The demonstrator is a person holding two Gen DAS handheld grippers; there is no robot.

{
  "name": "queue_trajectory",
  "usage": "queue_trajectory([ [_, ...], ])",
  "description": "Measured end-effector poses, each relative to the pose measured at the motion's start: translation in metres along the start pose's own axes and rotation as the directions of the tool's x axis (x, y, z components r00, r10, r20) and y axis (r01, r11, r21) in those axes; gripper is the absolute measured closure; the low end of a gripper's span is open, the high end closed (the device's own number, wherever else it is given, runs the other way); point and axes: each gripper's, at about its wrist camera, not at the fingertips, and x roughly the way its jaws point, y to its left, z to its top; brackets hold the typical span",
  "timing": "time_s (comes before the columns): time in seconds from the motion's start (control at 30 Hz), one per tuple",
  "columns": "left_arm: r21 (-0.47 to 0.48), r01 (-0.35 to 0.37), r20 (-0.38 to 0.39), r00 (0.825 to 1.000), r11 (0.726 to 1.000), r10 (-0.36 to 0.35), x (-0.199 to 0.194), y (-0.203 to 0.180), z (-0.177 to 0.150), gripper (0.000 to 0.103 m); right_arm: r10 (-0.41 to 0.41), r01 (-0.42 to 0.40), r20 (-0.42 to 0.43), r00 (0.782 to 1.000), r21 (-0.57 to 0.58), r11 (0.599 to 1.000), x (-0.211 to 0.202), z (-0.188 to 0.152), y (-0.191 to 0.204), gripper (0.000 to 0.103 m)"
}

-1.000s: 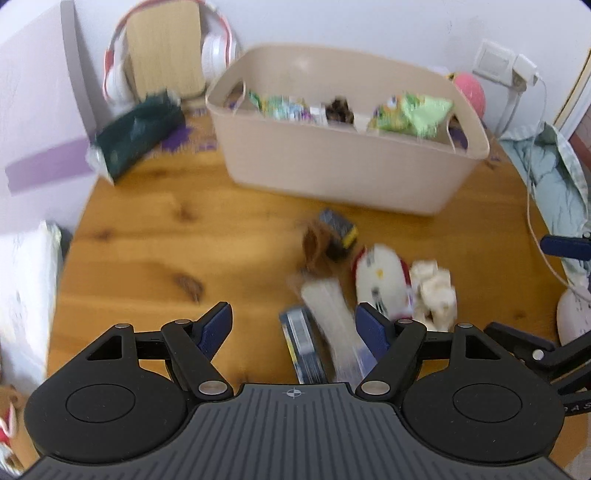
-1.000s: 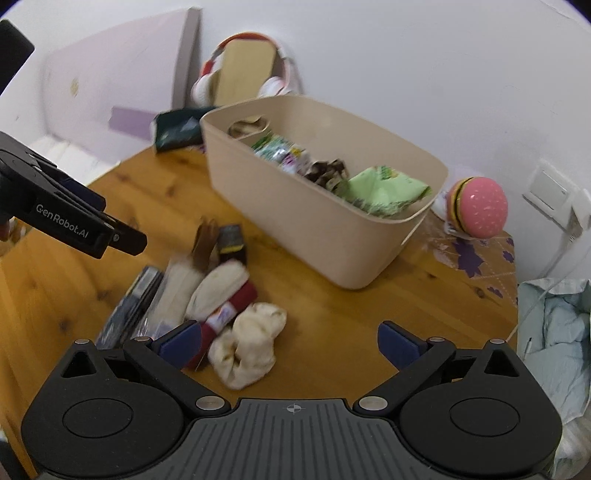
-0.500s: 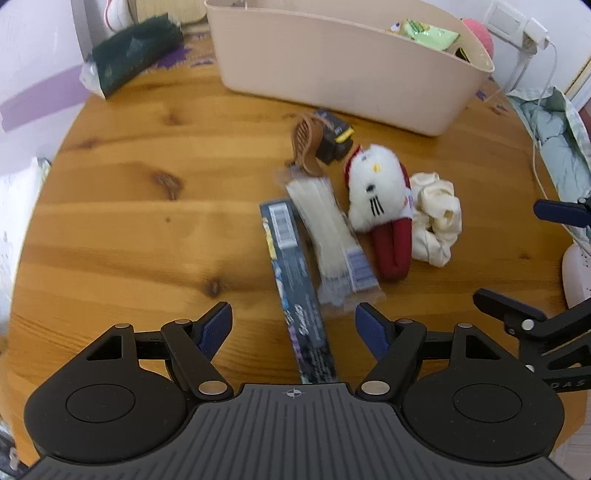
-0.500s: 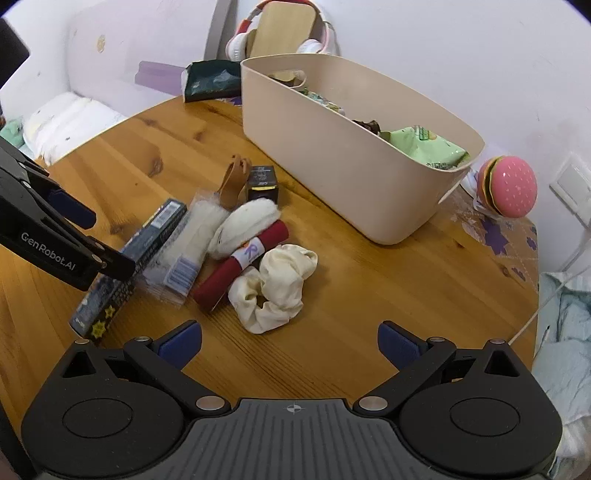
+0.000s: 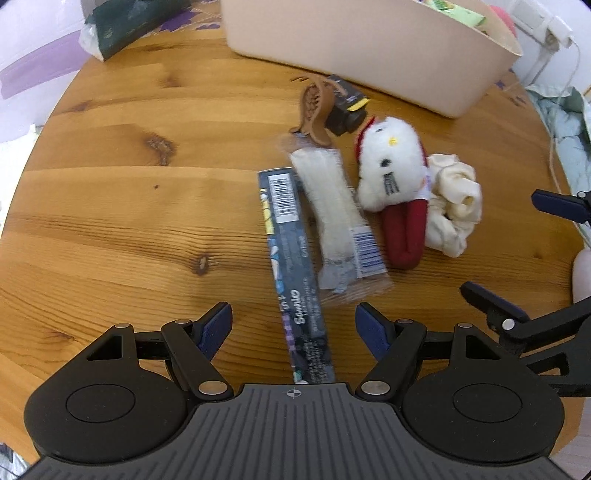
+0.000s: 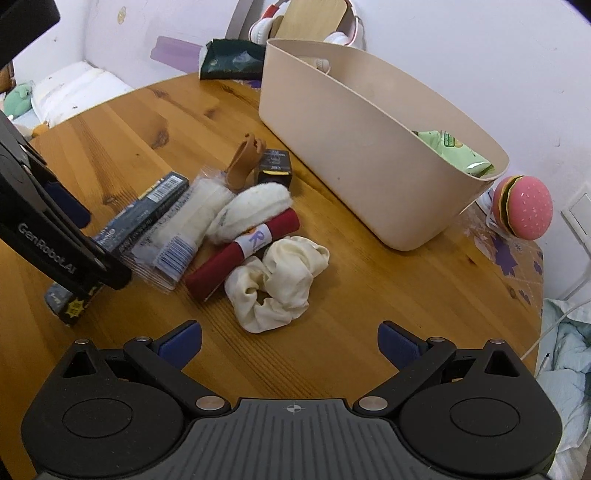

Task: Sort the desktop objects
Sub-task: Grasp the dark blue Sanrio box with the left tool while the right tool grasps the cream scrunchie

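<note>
Tongs first: my left tongs [image 5: 293, 326] are tilted steeply down over the tabletop [image 5: 129, 206], blue pads spread wide and gripping nothing. The near end of a long dark box [image 5: 291, 266] with a barcode lies on the wood between the two pads, though neither pad touches it. My right tongs [image 6: 290, 343] also point down at a slant, pads held wide apart, with only bare wood between them and nothing in their hold.

Just beyond the right tongs sits a cream scrunchie [image 6: 280, 284], touching a rolled red cloth [image 6: 243, 254] with a white paper band. A white plush toy [image 5: 391, 166] lies over the far end of that red roll. Beside it, a clear packet of white sticks [image 5: 336, 214] rests partly against the dark box. Further out, a brown hair claw [image 5: 314, 107] leans next to a small black box [image 5: 347, 107].

Behind these stands a beige bin [image 6: 362, 155], with a green snack bag [image 6: 454, 151] showing inside near its right end. A pink burger-shaped toy [image 6: 524, 212] sits on the tabletop to the right of the bin. At the far edge lie a dark green pouch [image 6: 232, 61] and white headphones [image 6: 266, 29] hung round a wooden board.
</note>
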Motion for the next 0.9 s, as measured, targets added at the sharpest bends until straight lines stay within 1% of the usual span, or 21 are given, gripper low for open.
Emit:
queue_trajectory([
  [0.23, -0.012, -0.020, -0.012, 1.000, 1.000, 0.020, 0.006, 0.009, 0.006, 0.028, 0.015, -0.015, -0.011, 1.000, 0.010, 1.000, 0.014, 0.005, -0.005, 0.000],
  [0.47, -0.013, 0.007, -0.029, 1.000, 1.000, -0.007, 0.009, 0.014, 0.009, 0.028, 0.027, -0.027, -0.014, 1.000, -0.004, 1.000, 0.029, 0.014, -0.003, 0.000],
  [0.57, -0.002, 0.005, -0.021, 1.000, 1.000, -0.005, 0.009, 0.015, 0.010, 0.028, 0.032, -0.033, -0.021, 0.999, -0.010, 0.999, 0.035, 0.019, -0.002, 0.000],
  [0.63, 0.020, -0.001, -0.011, 1.000, 1.000, 0.002, 0.009, 0.014, 0.010, 0.028, 0.048, -0.048, -0.023, 0.999, -0.005, 0.999, 0.038, 0.021, -0.002, 0.002],
  [0.7, 0.050, -0.013, 0.004, 1.000, 0.999, 0.013, 0.009, 0.012, 0.010, 0.030, 0.065, -0.065, -0.019, 0.998, -0.008, 0.998, 0.041, 0.023, -0.001, 0.015],
  [0.77, 0.064, -0.016, 0.018, 1.000, 0.998, 0.015, 0.009, 0.013, 0.010, 0.035, 0.069, -0.069, -0.031, 0.997, -0.012, 0.998, 0.045, 0.024, 0.000, 0.024],
  [0.8, 0.070, -0.018, 0.029, 0.999, 0.997, 0.016, 0.008, 0.014, 0.011, 0.043, 0.081, -0.081, -0.023, 0.996, -0.002, 0.997, 0.045, 0.024, -0.001, 0.032],
  [0.83, 0.075, -0.018, 0.038, 0.999, 0.997, 0.015, 0.007, 0.014, 0.011, 0.055, 0.087, -0.087, -0.018, 0.996, 0.013, 0.996, 0.044, 0.023, -0.002, 0.037],
  [0.87, 0.079, -0.016, 0.042, 0.999, 0.997, 0.012, 0.006, 0.015, 0.012, 0.061, 0.105, -0.105, -0.014, 0.994, 0.038, 0.994, 0.043, 0.023, -0.004, 0.050],
  [0.9, 0.081, -0.007, 0.041, 0.999, 0.997, 0.004, 0.005, 0.016, 0.014, 0.072, 0.118, -0.117, -0.012, 0.993, 0.057, 0.991, 0.043, 0.024, -0.006, 0.067],
])
